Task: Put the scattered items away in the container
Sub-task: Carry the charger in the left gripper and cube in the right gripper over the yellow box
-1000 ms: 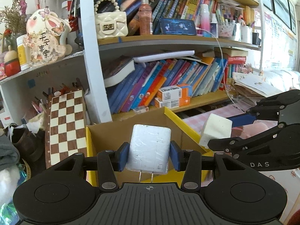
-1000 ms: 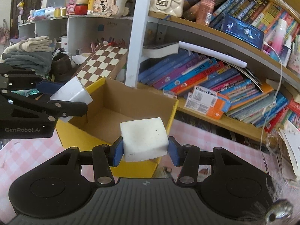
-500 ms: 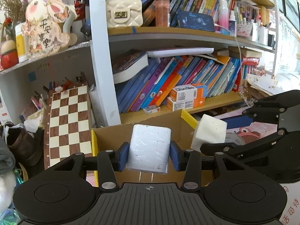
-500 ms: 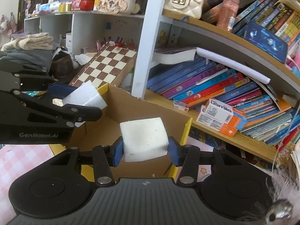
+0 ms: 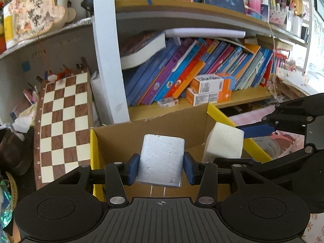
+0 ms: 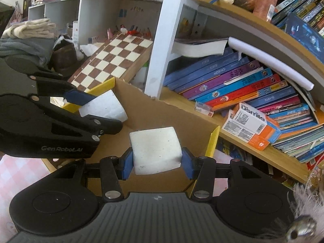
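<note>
Charger [image 5: 161,160]: white, flat, scuffed, prongs toward camera, pinched in left gripper [image 5: 161,169] above open cardboard box [image 5: 154,130]. Sponge block [image 6: 155,149]: off-white, speckled, pinched in right gripper [image 6: 156,164], also over box. Neither dropped yet; release remaining. Box floor visible looks bare. Bookshelf [image 5: 222,101] behind.

The box [image 5: 154,129] is matt brown cardboard with glossy yellow outer faces. The charger [image 5: 161,160] is scuffed white plastic, and the block [image 6: 155,149] looks matt, foamy and speckled. The chessboard [image 5: 64,119] is smooth wood veneer.
</note>
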A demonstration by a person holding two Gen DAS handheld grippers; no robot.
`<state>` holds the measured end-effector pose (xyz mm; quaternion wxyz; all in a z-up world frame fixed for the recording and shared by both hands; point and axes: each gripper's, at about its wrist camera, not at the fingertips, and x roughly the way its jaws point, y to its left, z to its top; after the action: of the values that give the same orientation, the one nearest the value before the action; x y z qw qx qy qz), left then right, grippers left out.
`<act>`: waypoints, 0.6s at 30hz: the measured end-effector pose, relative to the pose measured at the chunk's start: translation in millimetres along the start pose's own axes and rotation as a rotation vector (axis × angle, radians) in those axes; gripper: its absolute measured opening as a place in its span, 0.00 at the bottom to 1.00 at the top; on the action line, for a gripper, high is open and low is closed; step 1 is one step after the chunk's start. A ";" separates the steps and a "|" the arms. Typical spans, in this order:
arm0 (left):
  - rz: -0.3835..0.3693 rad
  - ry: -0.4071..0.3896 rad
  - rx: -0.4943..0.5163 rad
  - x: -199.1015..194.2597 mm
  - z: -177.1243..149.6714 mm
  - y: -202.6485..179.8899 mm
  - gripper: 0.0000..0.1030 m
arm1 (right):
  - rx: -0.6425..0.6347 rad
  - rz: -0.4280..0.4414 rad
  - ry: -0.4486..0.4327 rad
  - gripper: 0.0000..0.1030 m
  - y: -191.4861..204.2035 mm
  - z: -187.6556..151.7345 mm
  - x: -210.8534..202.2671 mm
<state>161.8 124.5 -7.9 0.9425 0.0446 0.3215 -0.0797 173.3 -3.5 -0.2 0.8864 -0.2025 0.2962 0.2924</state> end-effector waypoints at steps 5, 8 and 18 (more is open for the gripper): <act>-0.003 0.033 0.017 16.0 1.4 3.9 0.43 | -0.018 0.044 0.024 0.45 -1.7 0.3 15.3; -0.001 0.051 0.026 24.2 2.2 6.0 0.43 | -0.037 0.062 0.040 0.45 -1.5 0.8 23.9; 0.002 0.103 0.022 46.2 2.5 10.2 0.43 | -0.060 0.083 0.084 0.46 -6.0 0.0 46.1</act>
<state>201.2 128.5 -33.9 0.9242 0.0595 0.3687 -0.0801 207.2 10.4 -28.8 0.8539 -0.2285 0.3325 0.3288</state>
